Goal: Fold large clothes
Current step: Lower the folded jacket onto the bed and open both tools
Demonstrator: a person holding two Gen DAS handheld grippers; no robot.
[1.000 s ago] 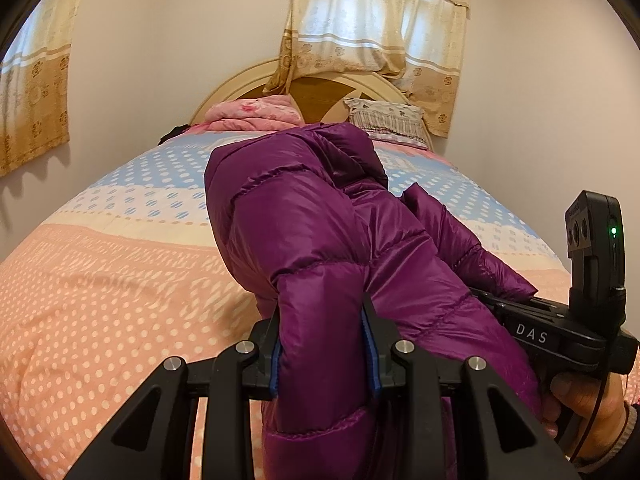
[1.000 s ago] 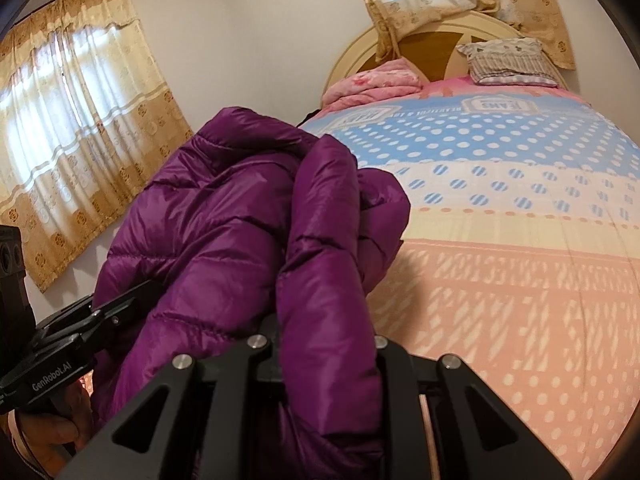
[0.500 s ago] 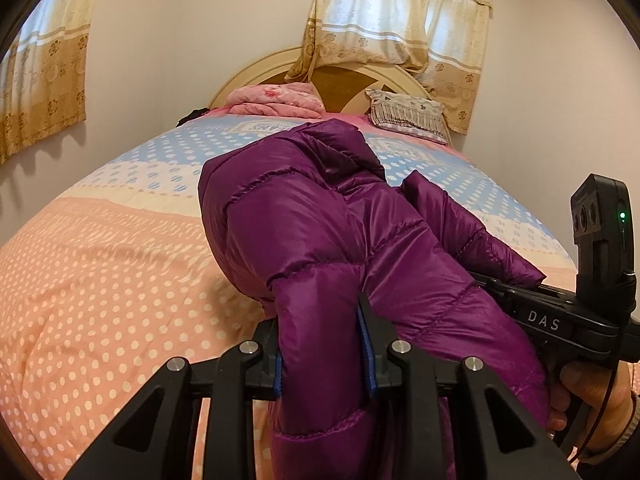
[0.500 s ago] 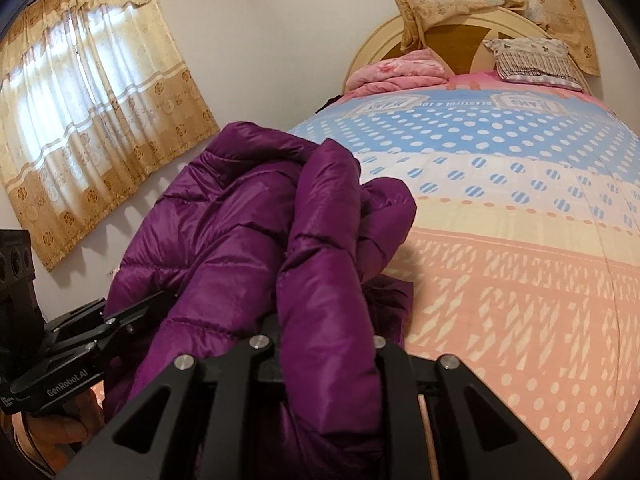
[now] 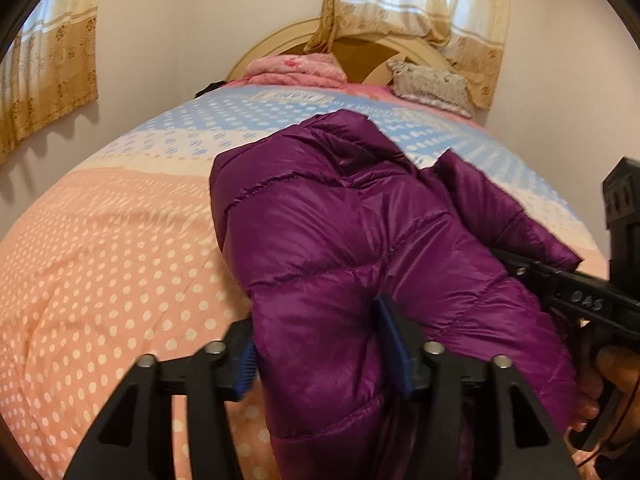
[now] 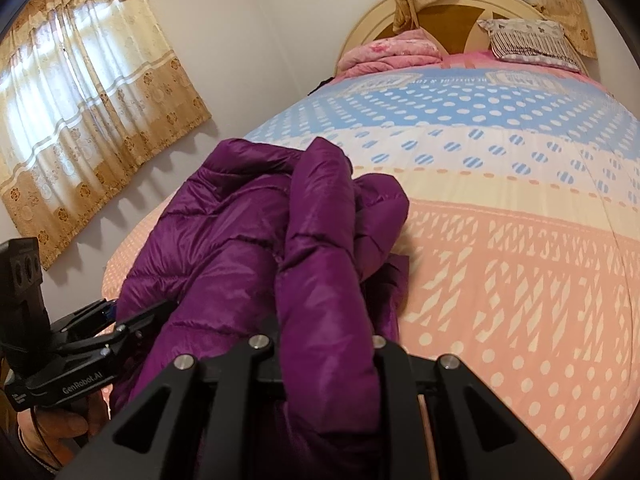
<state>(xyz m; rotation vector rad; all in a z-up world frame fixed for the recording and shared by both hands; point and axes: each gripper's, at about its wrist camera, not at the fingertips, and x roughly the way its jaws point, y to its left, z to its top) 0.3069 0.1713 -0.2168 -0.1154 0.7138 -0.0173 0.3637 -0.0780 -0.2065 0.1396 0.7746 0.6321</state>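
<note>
Since the earlier frames, both grippers are sinking toward the bed [image 5: 100, 264], and the left gripper [image 5: 320, 344] has just been spreading its jaws, with a fold of the purple down jacket [image 5: 340, 240] between them, seemingly no longer pinched. Right gripper [image 6: 324, 344] is pinching another fold, jaws nearly together. Jacket is lying bunched straight ahead of both jaws, its long axis running away toward the headboard [image 6: 448, 20], lower part settling onto the bed.

- Your bed [image 5: 120, 260] wears a polka-dot cover.
- A pink quilt [image 5: 296, 68] sits folded beside your pillow [image 6: 528, 38] at the headboard [image 6: 452, 16].
- Curtains [image 6: 80, 108] hang behind.
</note>
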